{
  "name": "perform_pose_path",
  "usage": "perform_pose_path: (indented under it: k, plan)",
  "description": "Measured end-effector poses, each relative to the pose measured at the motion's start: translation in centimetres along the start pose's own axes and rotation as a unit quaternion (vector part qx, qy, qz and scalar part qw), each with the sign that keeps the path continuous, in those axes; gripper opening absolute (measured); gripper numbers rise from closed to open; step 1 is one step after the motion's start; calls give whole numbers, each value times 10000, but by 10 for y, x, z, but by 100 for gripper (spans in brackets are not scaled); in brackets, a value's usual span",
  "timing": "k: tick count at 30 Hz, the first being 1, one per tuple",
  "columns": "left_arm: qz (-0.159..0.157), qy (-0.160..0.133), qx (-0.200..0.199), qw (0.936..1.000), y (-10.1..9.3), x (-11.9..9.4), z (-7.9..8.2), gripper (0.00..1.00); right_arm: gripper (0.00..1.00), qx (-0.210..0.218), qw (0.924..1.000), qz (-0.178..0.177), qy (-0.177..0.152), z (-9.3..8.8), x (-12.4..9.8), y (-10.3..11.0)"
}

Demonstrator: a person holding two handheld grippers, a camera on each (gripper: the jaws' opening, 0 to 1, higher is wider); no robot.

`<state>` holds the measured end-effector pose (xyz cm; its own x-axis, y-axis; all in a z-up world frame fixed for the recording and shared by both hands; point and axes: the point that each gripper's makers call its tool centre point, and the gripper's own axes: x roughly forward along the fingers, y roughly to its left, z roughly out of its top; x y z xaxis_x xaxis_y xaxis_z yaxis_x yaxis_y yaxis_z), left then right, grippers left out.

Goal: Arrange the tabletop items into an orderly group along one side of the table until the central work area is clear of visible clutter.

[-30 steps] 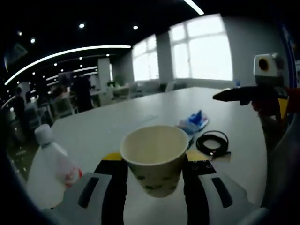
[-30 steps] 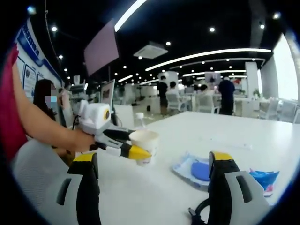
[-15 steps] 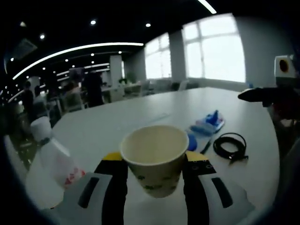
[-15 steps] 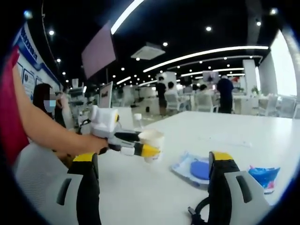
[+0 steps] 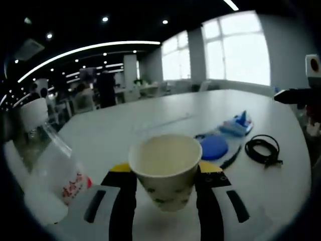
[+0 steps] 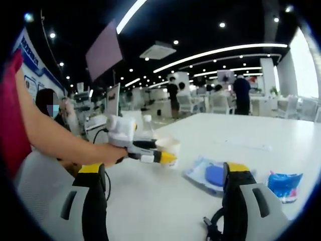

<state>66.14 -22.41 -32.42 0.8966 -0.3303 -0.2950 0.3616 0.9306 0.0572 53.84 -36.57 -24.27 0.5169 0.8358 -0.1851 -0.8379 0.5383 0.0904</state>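
The cream paper cup with a dark green pattern (image 5: pixel 166 170) sits upright between the two jaws of my left claw (image 5: pixel 166 193), and those yellow-tipped black jaws are clamped against its sides. From the right gripper view I see the same cup (image 6: pixel 169 149) in that claw (image 6: pixel 159 156), held over the near part of the white bench (image 6: pixel 165 201), with my forearm (image 6: pixel 60 138) reaching in from the left behind it.

Just left of the cup in the left gripper view stands a clear plastic bottle with a white cap and a red-printed label (image 5: pixel 50 170), leaning in the fisheye picture; I cannot tell whether it touches the claw. Farther out on the bench (image 5: pixel 130 130) lie a round blue disc on a pale wrapper (image 5: pixel 213 147), a small blue and white packet (image 5: pixel 237 125) beyond it, and a coiled black cable (image 5: pixel 263 149) to the right of the disc, all near one another and well apart from the cup.

My right claw (image 6: pixel 165 201) stands wide apart with nothing between its jaws. Between them in that view I see the blue disc (image 6: pixel 215 174) on its wrapper, the blue packet (image 6: pixel 284 184) further right, and a bit of the black cable (image 6: pixel 214 226) at the inner edge of the right jaw.
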Motion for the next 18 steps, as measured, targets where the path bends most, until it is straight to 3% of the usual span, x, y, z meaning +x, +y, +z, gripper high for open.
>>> perform_pose_path:
  k: [18]
  plan:
    - [235,-25,-68,9997,14,21,-10,43,95,95,9997,116,216,-14,6,4]
